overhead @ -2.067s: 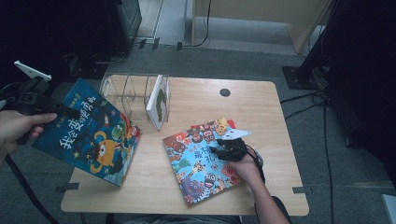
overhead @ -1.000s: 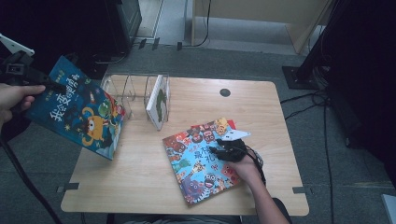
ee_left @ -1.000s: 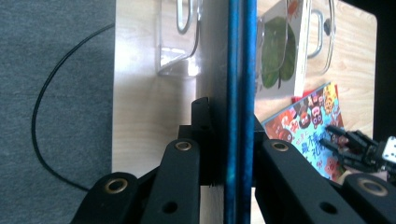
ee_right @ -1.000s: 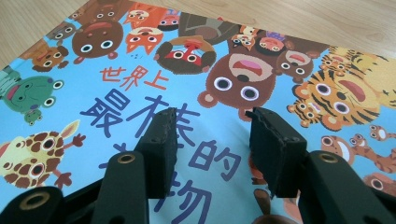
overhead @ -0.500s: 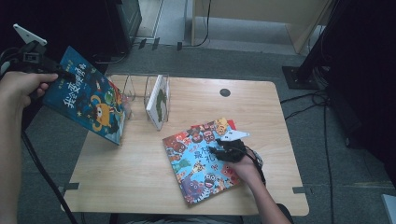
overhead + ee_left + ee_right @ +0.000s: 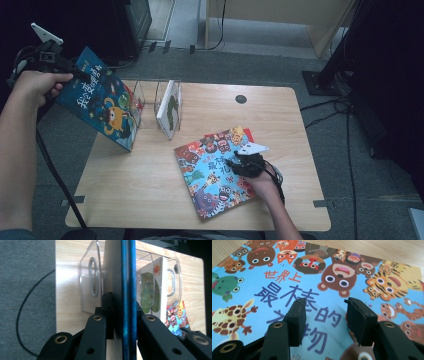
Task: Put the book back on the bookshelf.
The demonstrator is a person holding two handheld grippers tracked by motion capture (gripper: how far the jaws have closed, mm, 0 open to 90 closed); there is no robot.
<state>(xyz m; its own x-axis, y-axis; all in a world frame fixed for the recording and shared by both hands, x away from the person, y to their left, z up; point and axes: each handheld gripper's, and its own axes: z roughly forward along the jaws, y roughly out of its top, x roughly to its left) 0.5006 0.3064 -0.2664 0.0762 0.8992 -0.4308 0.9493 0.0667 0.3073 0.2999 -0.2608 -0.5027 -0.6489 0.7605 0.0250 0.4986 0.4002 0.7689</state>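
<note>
Blue picture book (image 6: 100,105) looks stiff, light, glossy; left gripper (image 6: 82,76) fingers pinch its top edge, right gripper (image 6: 239,163) fingers spread.

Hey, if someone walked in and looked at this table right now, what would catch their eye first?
Probably the blue picture book held up on a slant at the table's left edge, clamped in the left gripper beside the clear book rack. Next, the bright animal-covered book lying flat near the front of the table, with the right gripper open just above its cover.
</note>
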